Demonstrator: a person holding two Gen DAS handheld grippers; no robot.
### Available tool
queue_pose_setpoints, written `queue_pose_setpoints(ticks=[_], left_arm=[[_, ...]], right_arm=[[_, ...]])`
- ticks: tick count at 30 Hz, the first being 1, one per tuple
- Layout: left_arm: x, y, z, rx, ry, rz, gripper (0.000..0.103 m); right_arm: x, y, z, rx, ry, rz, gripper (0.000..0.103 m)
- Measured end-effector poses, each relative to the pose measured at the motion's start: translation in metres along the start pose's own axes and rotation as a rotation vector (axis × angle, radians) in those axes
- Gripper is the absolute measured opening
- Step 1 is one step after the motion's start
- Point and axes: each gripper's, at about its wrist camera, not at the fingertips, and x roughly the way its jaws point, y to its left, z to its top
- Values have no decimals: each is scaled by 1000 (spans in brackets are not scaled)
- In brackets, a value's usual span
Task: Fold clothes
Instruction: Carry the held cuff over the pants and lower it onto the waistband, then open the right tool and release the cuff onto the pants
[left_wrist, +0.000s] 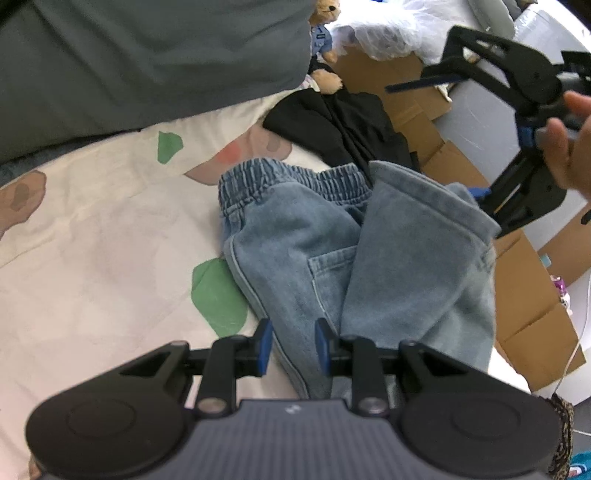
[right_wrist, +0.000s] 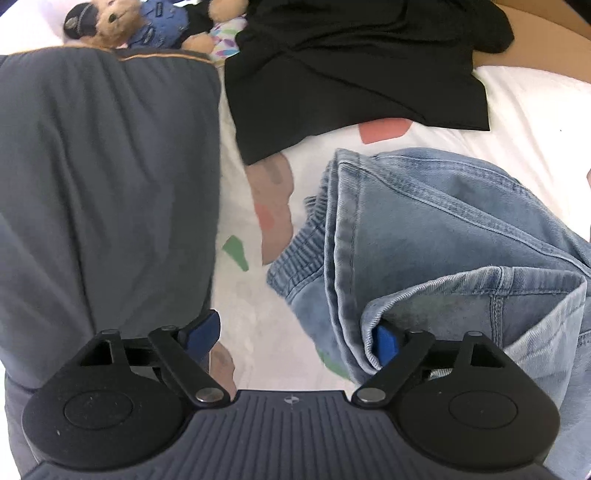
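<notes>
The jeans (left_wrist: 325, 251) are laid on the patterned bedsheet (left_wrist: 92, 240), the leg ends doubled up over the elastic waistband, and the fold's near edge is pinched in the narrowly set left gripper (left_wrist: 293, 345), seemingly to anchor it. The right gripper (right_wrist: 295, 338) is spread wide with nothing clamped, one pad touching a cuff, judged a release. One pair of jeans, one black garment (right_wrist: 351, 74), one grey pillow (right_wrist: 103, 184) and one teddy bear (right_wrist: 122, 22) are counted.
</notes>
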Motion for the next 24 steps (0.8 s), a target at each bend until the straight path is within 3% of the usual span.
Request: queue_pose_setpoints(ticks=[13, 17, 20, 24], left_arm=[[-3, 2, 3, -4, -30, 24, 26], [-13, 3, 5, 10, -94, 69, 26], [-14, 6, 6, -3, -98, 70, 26], [-12, 5, 7, 4, -90, 65, 27]], right_arm=[[9, 17, -5, -79, 79, -96, 90], [20, 22, -12, -173, 135, -152, 93], [26, 30, -13, -269, 193, -219, 93], [20, 30, -12, -295, 223, -260, 95]])
